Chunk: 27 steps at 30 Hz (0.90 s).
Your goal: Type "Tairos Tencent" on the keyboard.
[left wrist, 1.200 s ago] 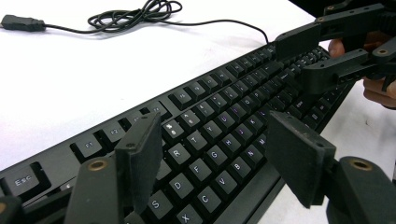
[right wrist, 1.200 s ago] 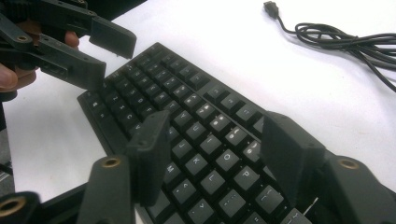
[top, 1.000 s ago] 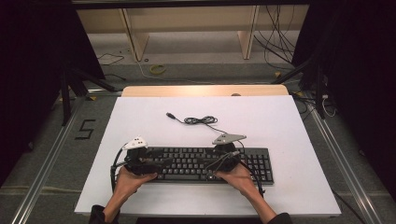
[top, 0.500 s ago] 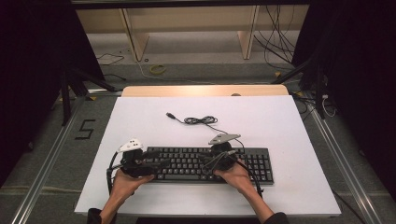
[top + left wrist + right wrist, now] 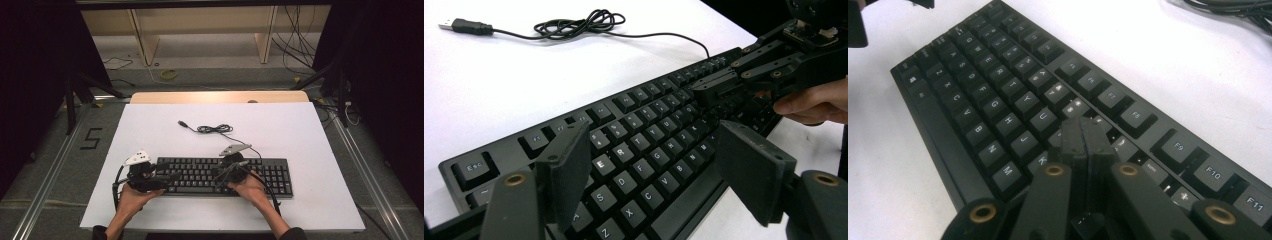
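A black keyboard lies on the white table near its front edge. My left gripper hovers over the keyboard's left end. In the left gripper view its jaws stand wide apart above the letter keys. They have just been opening, with nothing gripped. My right gripper is over the middle keys. Its jaws have just closed and now press together with nothing between them, tips just above the keys. It is also in the left gripper view.
The keyboard's black cable lies coiled behind it, its USB plug loose on the table. A wooden board lines the table's back edge. Metal rails and a floor mark "5" flank the table.
Both hands have stayed nearly in place over the keyboard, and the left one has drifted slightly toward the keyboard's left end.
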Each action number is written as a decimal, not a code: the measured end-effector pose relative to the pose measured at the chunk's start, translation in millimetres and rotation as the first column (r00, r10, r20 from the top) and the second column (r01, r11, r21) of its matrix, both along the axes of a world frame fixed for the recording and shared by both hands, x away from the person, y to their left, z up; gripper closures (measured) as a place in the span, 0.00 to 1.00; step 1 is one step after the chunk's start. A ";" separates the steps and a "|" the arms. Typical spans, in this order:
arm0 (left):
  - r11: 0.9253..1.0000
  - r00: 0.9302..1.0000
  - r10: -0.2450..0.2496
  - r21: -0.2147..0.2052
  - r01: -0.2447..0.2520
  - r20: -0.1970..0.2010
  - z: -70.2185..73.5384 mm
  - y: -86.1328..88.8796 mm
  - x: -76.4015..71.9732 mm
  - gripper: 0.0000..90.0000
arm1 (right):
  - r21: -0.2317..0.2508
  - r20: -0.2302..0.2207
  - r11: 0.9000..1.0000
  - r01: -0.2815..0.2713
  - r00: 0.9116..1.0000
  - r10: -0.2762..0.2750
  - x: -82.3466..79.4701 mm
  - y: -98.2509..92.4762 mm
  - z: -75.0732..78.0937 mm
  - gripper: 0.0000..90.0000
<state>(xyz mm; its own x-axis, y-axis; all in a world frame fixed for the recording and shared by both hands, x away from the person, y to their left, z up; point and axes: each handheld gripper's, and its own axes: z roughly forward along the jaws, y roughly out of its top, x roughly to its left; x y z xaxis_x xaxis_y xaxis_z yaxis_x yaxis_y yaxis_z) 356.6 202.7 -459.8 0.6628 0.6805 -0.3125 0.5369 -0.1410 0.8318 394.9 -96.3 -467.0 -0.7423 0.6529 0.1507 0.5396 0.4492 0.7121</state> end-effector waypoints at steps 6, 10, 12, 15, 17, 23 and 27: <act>1.000 1.000 0.003 0.001 -0.003 -0.002 -0.5 1.6 -1.0 0.34 | -0.017 -0.006 1.000 -0.002 1.000 0.002 1.6 3.4 -3.6 1.00; 1.000 1.000 0.012 -0.002 -0.012 -0.003 -0.8 3.5 -2.1 0.34 | -0.027 -0.003 1.000 -0.001 1.000 0.001 2.5 4.9 -5.0 1.00; 1.000 1.000 0.013 0.001 -0.013 -0.002 -0.9 4.4 -2.5 0.34 | -0.033 -0.007 0.999 0.001 1.000 -0.001 2.9 5.2 -5.6 1.00; 1.000 1.000 0.017 -0.001 -0.017 -0.003 -0.8 5.2 -3.2 0.34 | -0.040 -0.008 0.999 0.000 1.000 0.000 2.9 5.9 -6.4 1.00; 1.000 1.000 0.019 -0.003 -0.019 -0.003 -0.7 5.9 -3.3 0.34 | -0.057 -0.002 0.998 -0.002 1.000 0.002 2.9 6.8 -8.7 1.00; 1.000 1.000 0.023 0.002 -0.023 -0.003 -1.2 8.3 -2.5 0.34 | -0.071 0.001 0.997 0.007 1.000 -0.007 2.0 9.5 -7.7 1.00; 1.000 1.000 0.020 0.008 -0.020 -0.004 -1.9 7.7 -1.8 0.34 | -0.042 -0.005 0.999 0.016 1.000 -0.016 2.4 5.3 -4.9 1.00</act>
<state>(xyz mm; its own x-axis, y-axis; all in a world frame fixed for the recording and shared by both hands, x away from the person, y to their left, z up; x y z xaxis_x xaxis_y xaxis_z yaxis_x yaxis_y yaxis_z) 354.8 210.4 -461.7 0.6480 0.6958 -0.3097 0.5430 -0.1369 0.8285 397.4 -91.0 -471.8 -0.7312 0.6704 0.1264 0.5504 0.4701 0.6900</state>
